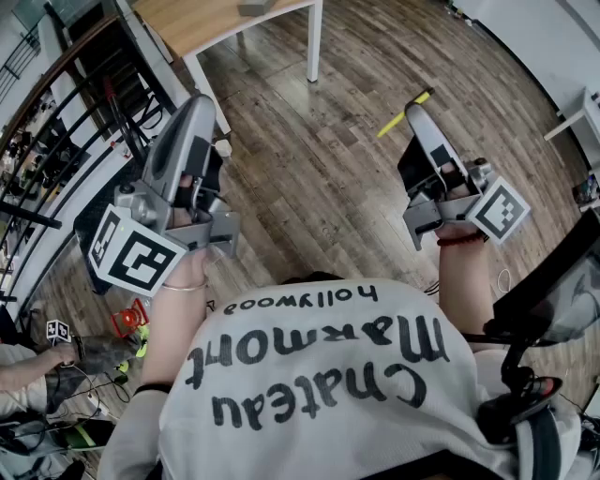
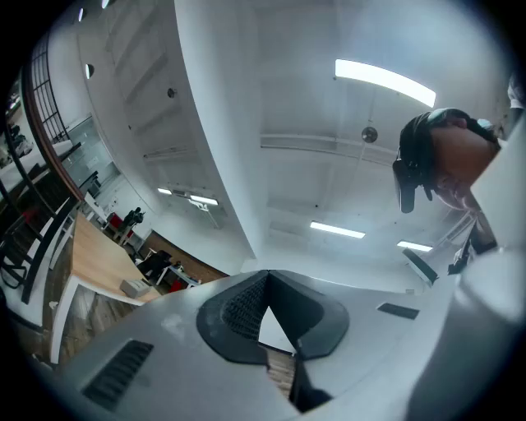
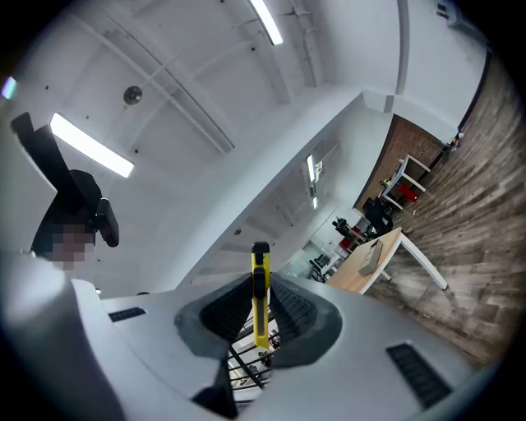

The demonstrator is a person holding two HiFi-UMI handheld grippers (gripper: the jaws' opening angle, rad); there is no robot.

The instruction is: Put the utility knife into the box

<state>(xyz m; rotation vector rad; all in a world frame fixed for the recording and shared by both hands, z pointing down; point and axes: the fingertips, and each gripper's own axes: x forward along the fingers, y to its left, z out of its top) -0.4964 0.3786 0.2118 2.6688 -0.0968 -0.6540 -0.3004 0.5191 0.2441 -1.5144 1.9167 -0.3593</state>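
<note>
— Where is the utility knife [image 3: 260, 298]?

— Clamped in the right hand-held gripper [image 1: 417, 111]. In the right gripper view the jaws press on it from both sides, and the yellow body stands upright between the dark pads with its black end poking out past their tips.

— And where does that put it relative to the wooden surface [image 1: 220, 23] with white legs?

— Off to the surface's right and nearer the person, in the air over the plank floor [image 1: 319, 178], not on the surface.

— How are the arms held?

— Both forearms come up out of the white shirt [image 1: 319, 384], elbows bent and wrists in front of the chest. The right forearm [image 1: 464, 281] carries a red band at the wrist. The left forearm [image 1: 173, 323] has a thin bracelet there. Each marker cube sits low, by the wrist, and the jaws point up and away from the body (both gripper views take in ceiling lights).

— The left hand-held gripper [image 1: 199, 101]?

— Its tip shows just below the surface's near leg in the head view. Its own view shows the pad tips pressed together with nothing between them, only a small triangular gap lower down.
</note>
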